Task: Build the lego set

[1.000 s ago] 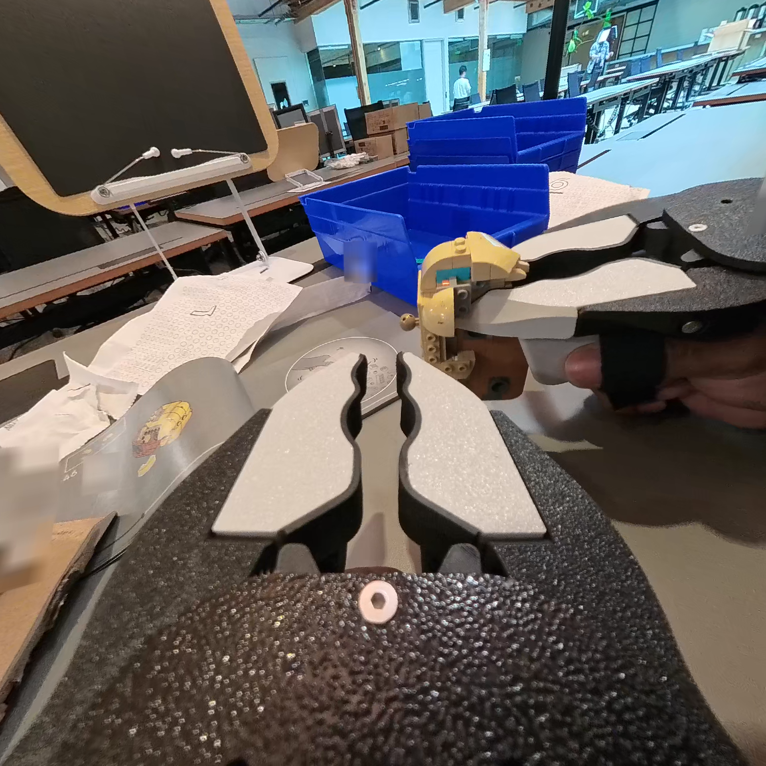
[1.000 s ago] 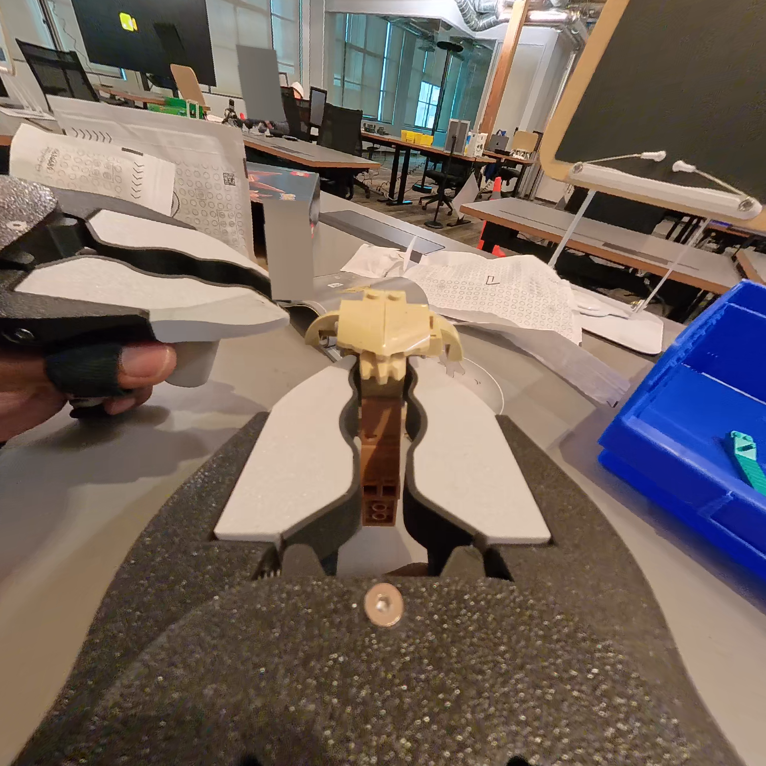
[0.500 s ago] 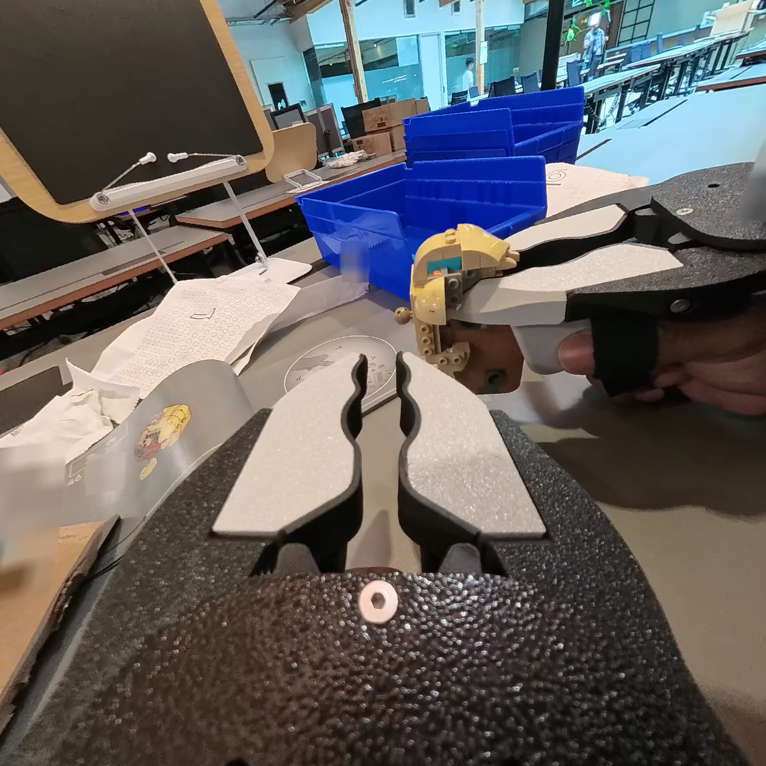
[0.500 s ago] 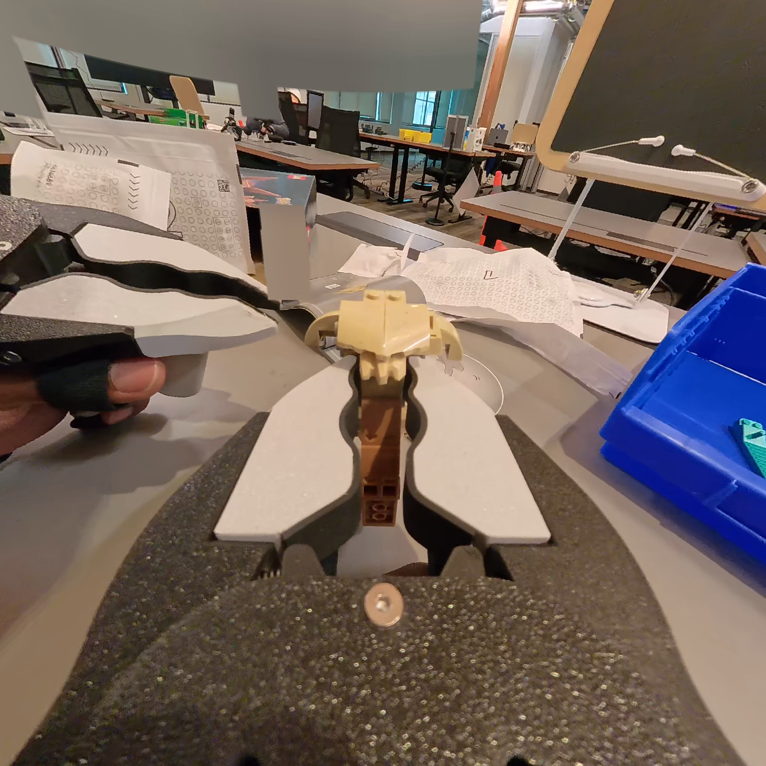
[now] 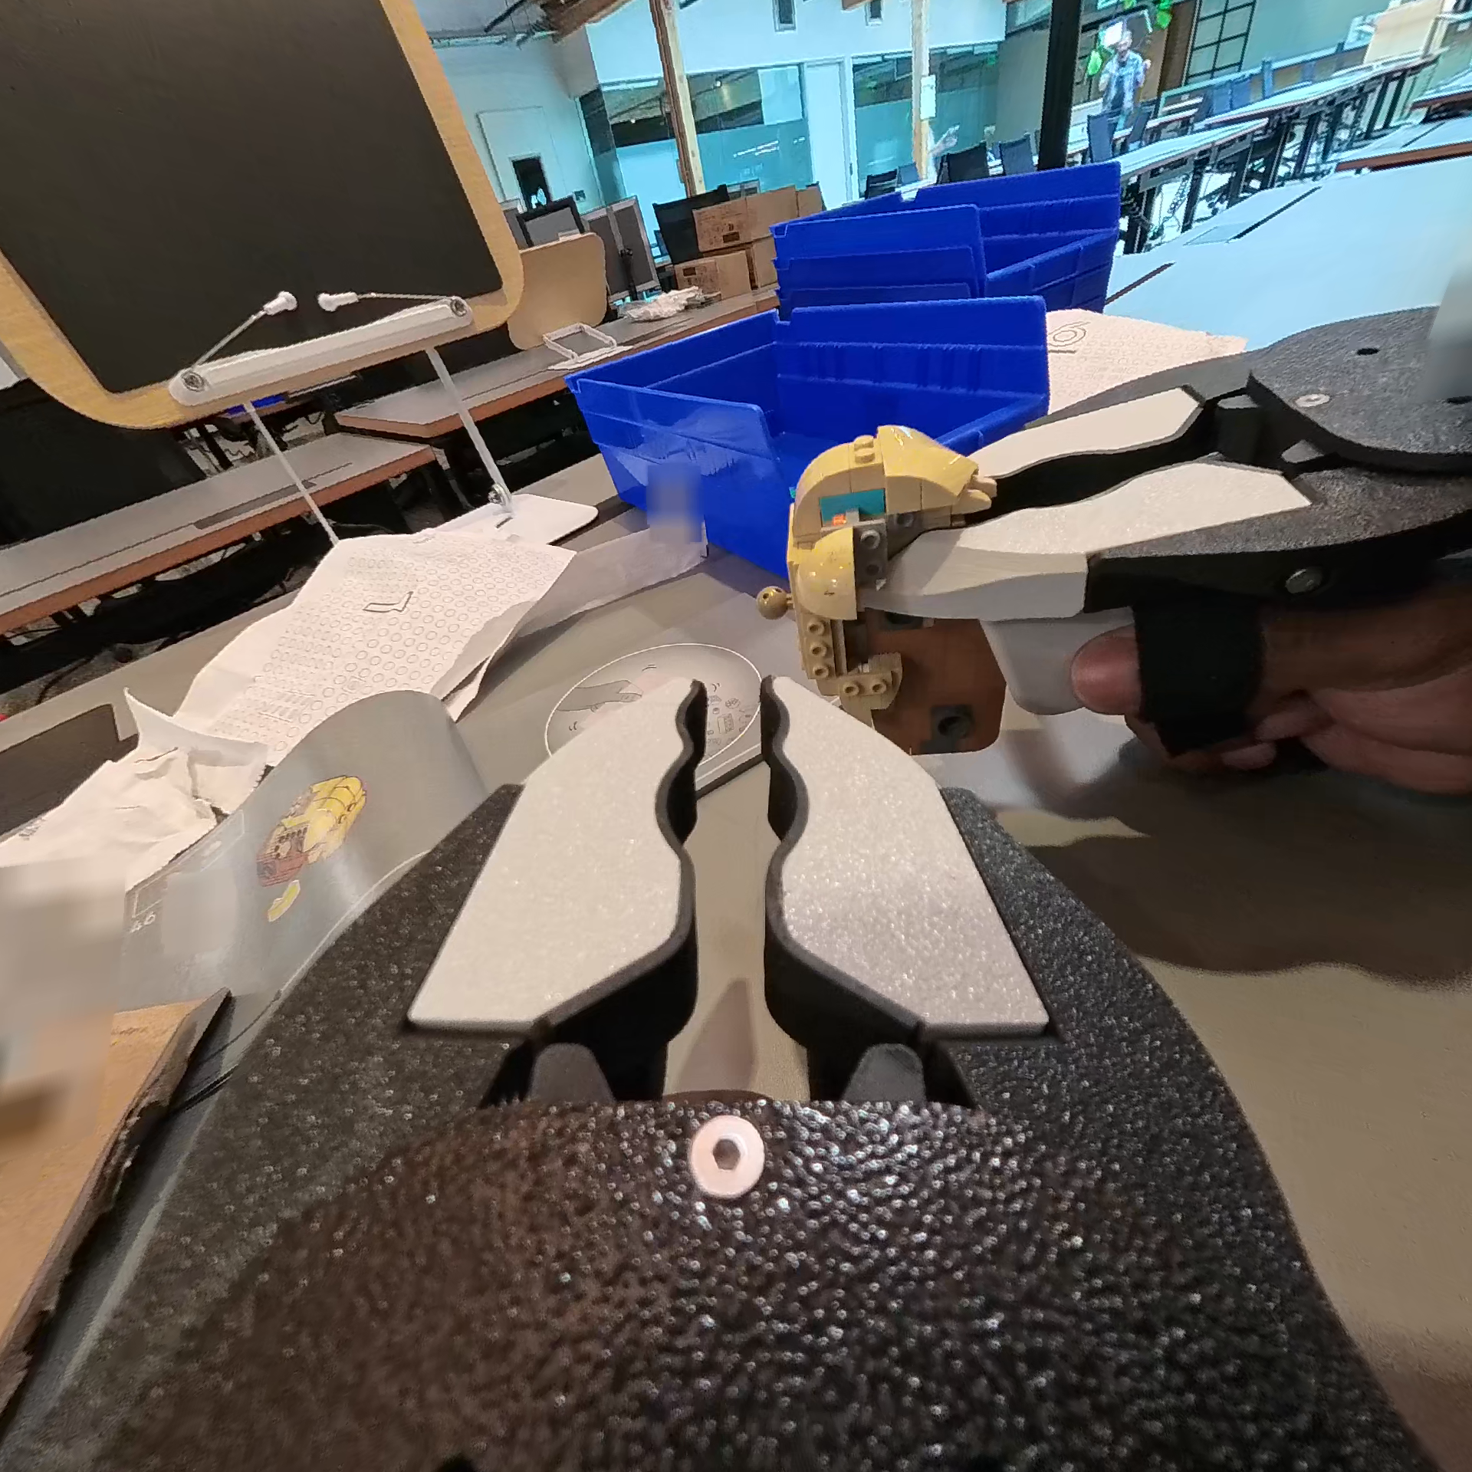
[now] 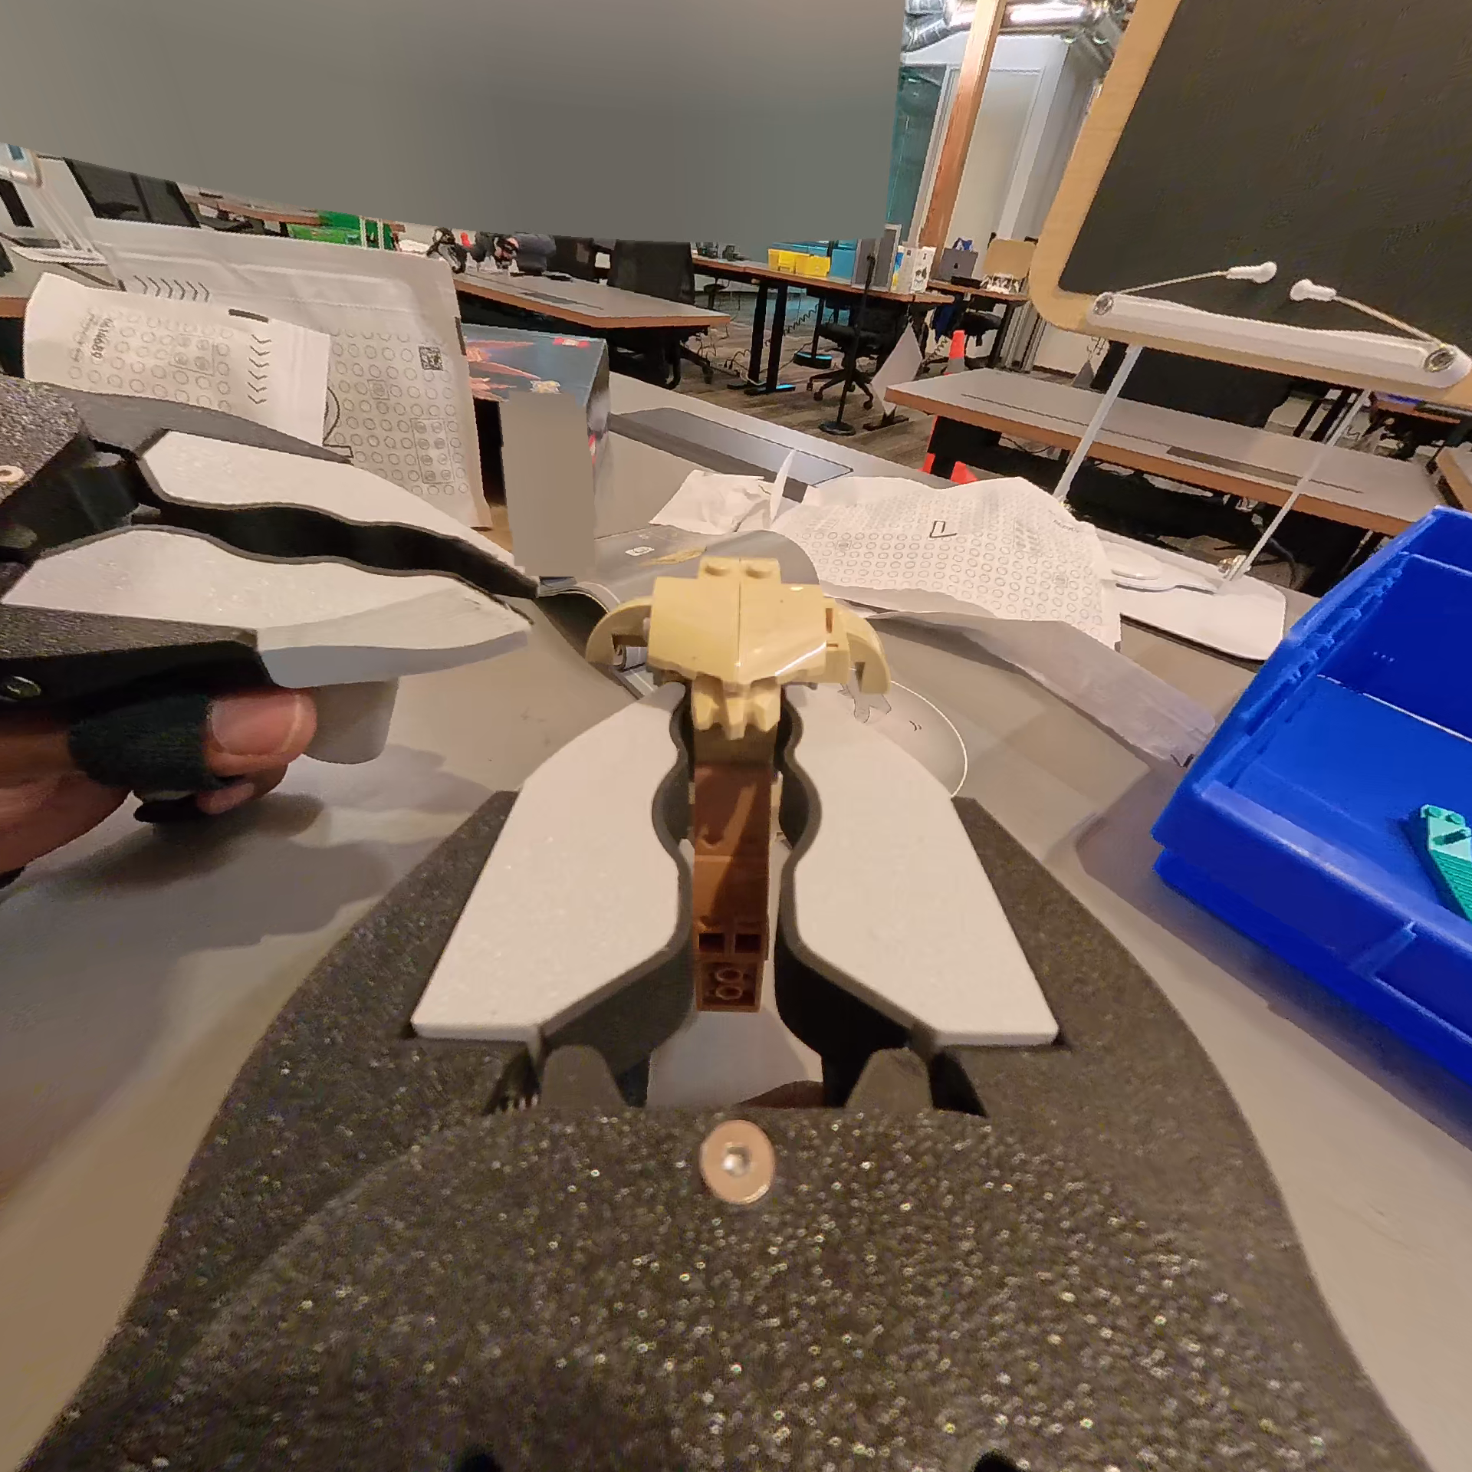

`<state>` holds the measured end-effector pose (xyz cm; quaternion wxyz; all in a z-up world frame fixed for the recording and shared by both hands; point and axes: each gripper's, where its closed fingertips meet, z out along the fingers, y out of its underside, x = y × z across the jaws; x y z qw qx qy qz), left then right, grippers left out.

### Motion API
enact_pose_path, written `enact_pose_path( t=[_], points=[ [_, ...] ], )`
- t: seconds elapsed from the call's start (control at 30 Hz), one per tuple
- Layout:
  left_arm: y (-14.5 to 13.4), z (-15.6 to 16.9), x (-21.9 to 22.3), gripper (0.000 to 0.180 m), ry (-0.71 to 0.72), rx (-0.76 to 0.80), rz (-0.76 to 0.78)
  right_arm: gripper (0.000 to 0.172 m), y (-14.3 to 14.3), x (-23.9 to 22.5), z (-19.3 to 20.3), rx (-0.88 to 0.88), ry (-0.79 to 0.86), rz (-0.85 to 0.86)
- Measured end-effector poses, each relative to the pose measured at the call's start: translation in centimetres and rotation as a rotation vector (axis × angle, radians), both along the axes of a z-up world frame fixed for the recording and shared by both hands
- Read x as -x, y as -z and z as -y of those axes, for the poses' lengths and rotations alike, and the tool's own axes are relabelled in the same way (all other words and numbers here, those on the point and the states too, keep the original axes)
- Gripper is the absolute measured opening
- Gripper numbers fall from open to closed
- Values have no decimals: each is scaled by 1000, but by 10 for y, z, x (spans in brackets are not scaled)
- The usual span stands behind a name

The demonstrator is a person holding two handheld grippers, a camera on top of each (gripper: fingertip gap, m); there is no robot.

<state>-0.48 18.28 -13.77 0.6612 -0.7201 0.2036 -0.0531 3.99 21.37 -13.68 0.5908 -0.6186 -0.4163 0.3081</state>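
The right gripper [image 6: 733, 717] pinches a tan and brown brick model [image 6: 737, 637]: its jaws press on the brown stem, and the tan head juts past the tips toward 12 o'clock. In the left wrist view the left gripper [image 5: 733, 701] has its jaws slightly parted with nothing between them; the model hangs just past its tips at 1 o'clock, above the grey surface [image 5: 1195, 916]. An open instruction booklet [image 5: 653, 701] lies under the tips. Torn paper bags [image 5: 382, 629] lie at 10 o'clock, and a blue bin [image 5: 796, 430] stands farther off at 12 o'clock.
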Motion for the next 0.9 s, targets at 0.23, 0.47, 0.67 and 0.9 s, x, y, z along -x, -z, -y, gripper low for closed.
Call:
enact_pose_path(
  t=[0.23, 0.47, 0.67, 0.9],
  points=[
    [0, 1, 0, 12, -3, 0, -5, 18, 0, 0, 1, -4, -4, 2],
    [1, 1, 0, 12, -4, 3, -8, 18, 3, 1, -2, 42, -7, 11],
    [1, 1, 0, 12, -3, 6, -15, 17, 16, 1, -12, 252, -18, 4],
    [2, 1, 0, 11, -5, 4, -18, 18, 23, -1, -18, 204, 32, 96]
  ],
)
